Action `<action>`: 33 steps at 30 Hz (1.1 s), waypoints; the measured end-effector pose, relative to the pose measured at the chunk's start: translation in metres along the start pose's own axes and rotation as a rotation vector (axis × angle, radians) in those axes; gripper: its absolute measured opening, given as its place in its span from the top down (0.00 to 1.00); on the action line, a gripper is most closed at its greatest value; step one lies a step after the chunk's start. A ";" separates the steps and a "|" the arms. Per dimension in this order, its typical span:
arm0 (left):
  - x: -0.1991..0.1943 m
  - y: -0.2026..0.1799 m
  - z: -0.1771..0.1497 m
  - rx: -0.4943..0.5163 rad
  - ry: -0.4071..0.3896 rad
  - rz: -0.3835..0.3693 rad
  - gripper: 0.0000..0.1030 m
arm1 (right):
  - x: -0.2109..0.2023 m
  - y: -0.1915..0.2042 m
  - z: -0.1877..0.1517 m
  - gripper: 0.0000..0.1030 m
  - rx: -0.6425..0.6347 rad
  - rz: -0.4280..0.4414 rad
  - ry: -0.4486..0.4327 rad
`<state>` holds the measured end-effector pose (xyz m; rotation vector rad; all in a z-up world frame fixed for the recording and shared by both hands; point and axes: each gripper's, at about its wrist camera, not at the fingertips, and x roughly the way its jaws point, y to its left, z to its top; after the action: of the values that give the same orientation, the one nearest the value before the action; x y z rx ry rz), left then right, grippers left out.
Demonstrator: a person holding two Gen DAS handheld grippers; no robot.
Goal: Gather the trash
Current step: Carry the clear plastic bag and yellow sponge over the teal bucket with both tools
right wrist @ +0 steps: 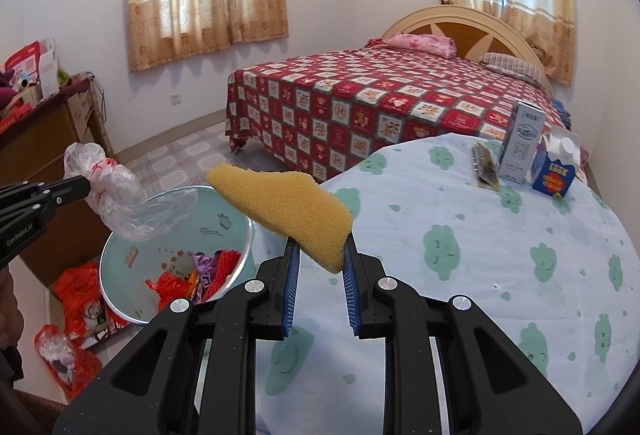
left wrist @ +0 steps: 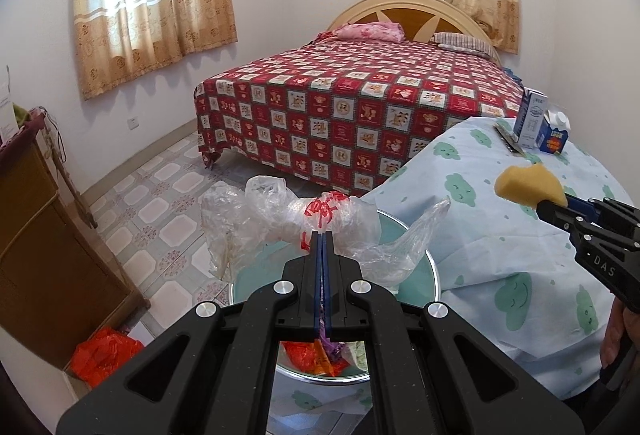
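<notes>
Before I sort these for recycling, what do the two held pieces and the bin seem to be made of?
The yellow sponge looks like soft open-cell foam: porous, matte, torn edges. The clear bag looks like thin plastic film: see-through, crinkled, glossy, with red print. The trash bin has a pale green inside and a shiny silvery rim, perhaps metal; plastic cannot be ruled out.

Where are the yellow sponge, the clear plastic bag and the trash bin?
yellow sponge (right wrist: 286,209), right wrist view, middle of its face.
clear plastic bag (left wrist: 256,219), left wrist view, crumpled body.
trash bin (right wrist: 120,275), right wrist view, inner wall.
</notes>
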<state>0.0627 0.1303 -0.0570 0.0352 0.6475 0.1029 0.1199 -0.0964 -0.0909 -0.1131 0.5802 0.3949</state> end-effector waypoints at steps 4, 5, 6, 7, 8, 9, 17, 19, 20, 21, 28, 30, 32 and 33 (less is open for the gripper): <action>0.002 0.007 -0.003 -0.013 0.007 0.008 1.00 | 0.002 0.008 0.000 0.79 -0.016 0.007 0.004; 0.002 0.009 -0.003 -0.015 0.008 0.010 1.00 | 0.003 0.010 0.001 0.79 -0.020 0.009 0.005; 0.002 0.010 -0.004 -0.017 0.008 0.012 1.00 | 0.003 0.011 0.001 0.79 -0.021 0.010 0.006; 0.002 0.013 -0.004 -0.021 0.010 0.014 1.00 | 0.004 0.013 0.001 0.79 -0.025 0.011 0.007; 0.003 0.014 -0.004 -0.024 0.010 0.015 1.00 | 0.004 0.015 0.001 0.79 -0.030 0.014 0.008; 0.003 0.016 -0.004 -0.027 0.011 0.016 1.00 | 0.005 0.017 0.002 0.79 -0.033 0.015 0.009; 0.002 0.027 -0.005 -0.048 0.012 0.030 1.00 | 0.010 0.029 0.005 0.79 -0.061 0.031 0.015; 0.003 0.029 -0.005 -0.052 0.011 0.035 1.00 | 0.011 0.032 0.005 0.79 -0.066 0.033 0.018; 0.003 0.030 -0.006 -0.055 0.011 0.036 1.00 | 0.012 0.033 0.005 0.79 -0.070 0.035 0.020; 0.003 0.032 -0.006 -0.059 0.012 0.037 1.00 | 0.013 0.034 0.006 0.79 -0.072 0.035 0.021; 0.004 0.040 -0.006 -0.075 0.012 0.046 1.00 | 0.018 0.041 0.009 0.79 -0.089 0.045 0.024; 0.004 0.040 -0.007 -0.078 0.013 0.049 1.00 | 0.019 0.044 0.009 0.79 -0.095 0.047 0.026; 0.005 0.043 -0.007 -0.084 0.014 0.051 1.00 | 0.020 0.045 0.009 0.79 -0.099 0.049 0.028; 0.005 0.043 -0.007 -0.086 0.014 0.053 1.00 | 0.021 0.046 0.009 0.79 -0.101 0.050 0.030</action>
<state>0.0587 0.1740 -0.0630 -0.0314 0.6554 0.1822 0.1226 -0.0456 -0.0945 -0.2021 0.5933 0.4720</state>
